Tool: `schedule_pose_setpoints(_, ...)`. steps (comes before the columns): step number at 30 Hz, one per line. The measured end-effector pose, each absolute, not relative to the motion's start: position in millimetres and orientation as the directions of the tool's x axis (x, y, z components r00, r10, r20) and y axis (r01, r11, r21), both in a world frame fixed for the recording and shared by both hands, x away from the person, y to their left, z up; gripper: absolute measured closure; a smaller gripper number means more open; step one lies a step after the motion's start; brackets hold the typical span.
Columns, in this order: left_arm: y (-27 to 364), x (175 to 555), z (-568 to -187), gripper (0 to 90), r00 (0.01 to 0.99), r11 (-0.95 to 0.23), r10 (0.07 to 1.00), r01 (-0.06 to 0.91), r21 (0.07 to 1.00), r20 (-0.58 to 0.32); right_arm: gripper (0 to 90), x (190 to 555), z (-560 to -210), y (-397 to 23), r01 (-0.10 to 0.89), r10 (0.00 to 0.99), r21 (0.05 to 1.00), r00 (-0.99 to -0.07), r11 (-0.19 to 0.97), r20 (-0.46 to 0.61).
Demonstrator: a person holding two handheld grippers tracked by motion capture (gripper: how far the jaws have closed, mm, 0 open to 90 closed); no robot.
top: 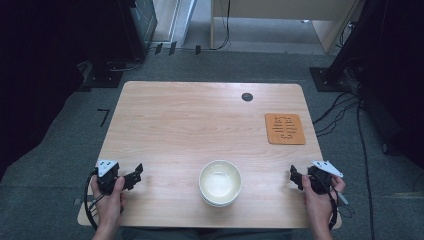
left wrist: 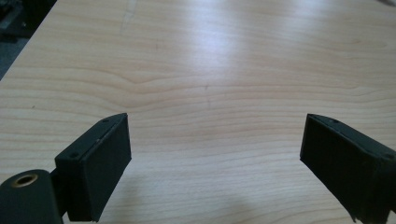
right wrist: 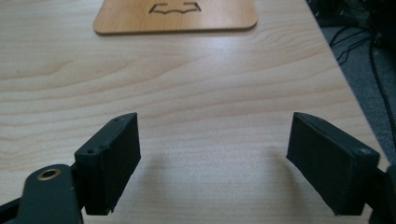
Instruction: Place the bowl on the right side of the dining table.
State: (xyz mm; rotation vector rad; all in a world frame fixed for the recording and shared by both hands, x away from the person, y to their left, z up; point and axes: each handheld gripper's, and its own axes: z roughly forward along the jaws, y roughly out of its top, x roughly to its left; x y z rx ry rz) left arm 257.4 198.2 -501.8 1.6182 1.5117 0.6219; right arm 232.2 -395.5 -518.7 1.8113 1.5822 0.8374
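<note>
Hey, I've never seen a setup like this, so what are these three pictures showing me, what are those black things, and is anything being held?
A person sits at a wooden table with a hand-held gripper in each hand: a two-jaw clamp worked by hand. The high view looks down from above: the left hand-held gripper is at the left, the right hand-held gripper at the right. The other two pictures come from cameras riding on each gripper, looking along its black jaws. On the table stand stacked white bowls near the front edge, between the hands, and a wooden coaster lies at the far right. Both grippers are open and hold nothing.
</note>
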Motion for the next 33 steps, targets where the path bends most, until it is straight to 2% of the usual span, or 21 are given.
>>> schedule_pose_setpoints(7, 181.8, 250.7, -492.2, 8.4, 0.2, 0.057, 0.961, 0.531, 0.845, -0.191, 17.2, 226.5, -505.1, -382.1, 0.58, 0.994, 0.807, 0.077, -0.11, 0.081)
schedule_pose_setpoints(10, 169.8, 249.3, -485.1, 8.4, 0.229, 0.051, 0.954, 0.517, 0.854, -0.195, 16.9, 223.8, -496.8, -371.2, 0.552, 0.997, 0.83, 0.039, -0.081, 0.072)
schedule_pose_setpoints(21, 131.5, 247.2, -464.4, 8.5, 0.334, 0.002, 0.925, 0.474, 0.88, -0.182, 16.6, 225.9, -484.1, -353.4, 0.529, 0.995, 0.846, -0.019, -0.074, 0.099)
schedule_pose_setpoints(33, 102.3, 260.9, -446.3, 8.5, 0.377, -0.027, 0.91, 0.465, 0.885, -0.171, 17.2, 233.9, -464.9, -340.2, 0.497, 0.994, 0.866, -0.051, -0.061, 0.099)
